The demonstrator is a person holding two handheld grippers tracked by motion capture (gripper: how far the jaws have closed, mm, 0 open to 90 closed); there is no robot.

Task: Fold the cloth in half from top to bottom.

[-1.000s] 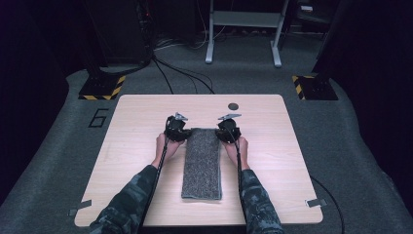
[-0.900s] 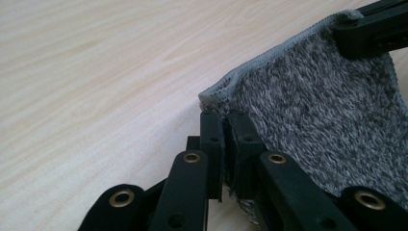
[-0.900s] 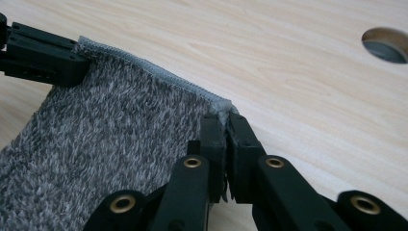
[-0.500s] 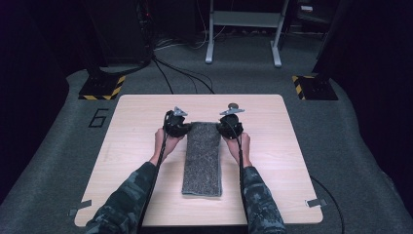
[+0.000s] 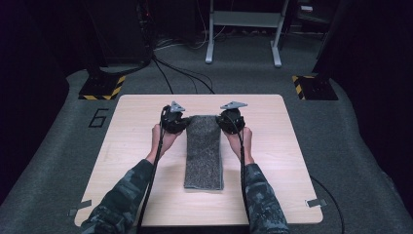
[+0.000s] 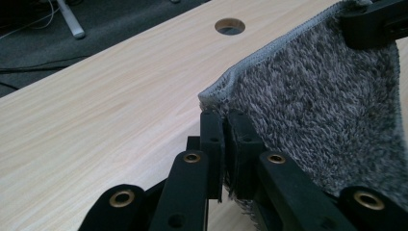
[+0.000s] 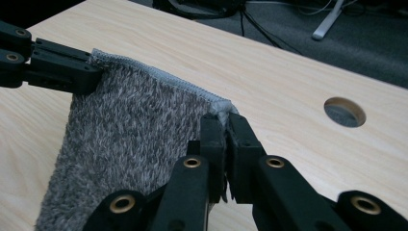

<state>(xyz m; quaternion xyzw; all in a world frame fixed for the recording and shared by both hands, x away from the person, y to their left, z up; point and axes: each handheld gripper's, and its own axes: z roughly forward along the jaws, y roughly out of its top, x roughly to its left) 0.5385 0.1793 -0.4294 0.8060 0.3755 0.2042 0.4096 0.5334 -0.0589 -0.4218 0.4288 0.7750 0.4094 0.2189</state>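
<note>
Surface: pale wooden table (image 5: 136, 161) on dark grey carpet, a round cable hole (image 6: 229, 26) near its far edge.
Backdrop: dark room, a grey metal stand (image 5: 242, 29) and two black bases with yellow hazard stripes (image 5: 102, 87) on the floor beyond the table.
Thing in hand: one grey fluffy towel (image 5: 203, 152), folded into a long strip at the middle of the table.
Long axis: runs from the person's side straight away toward the far edge; the near end lies flat, the far end is raised off the wood.
Left gripper (image 6: 223, 126): jaws clamped together on the far left corner of the towel.
Right gripper (image 7: 225, 126): jaws pinched on the far right corner, the hemmed edge stretched between the two.
Which way: the rest of the towel hangs back and down from both claws toward the person, so I judge a fold would carry the far edge along the strip to the near end.
Nearer hand: neither; each sits at its own corner.
Count: one towel, two grippers, one table, one hole, two striped bases.
</note>
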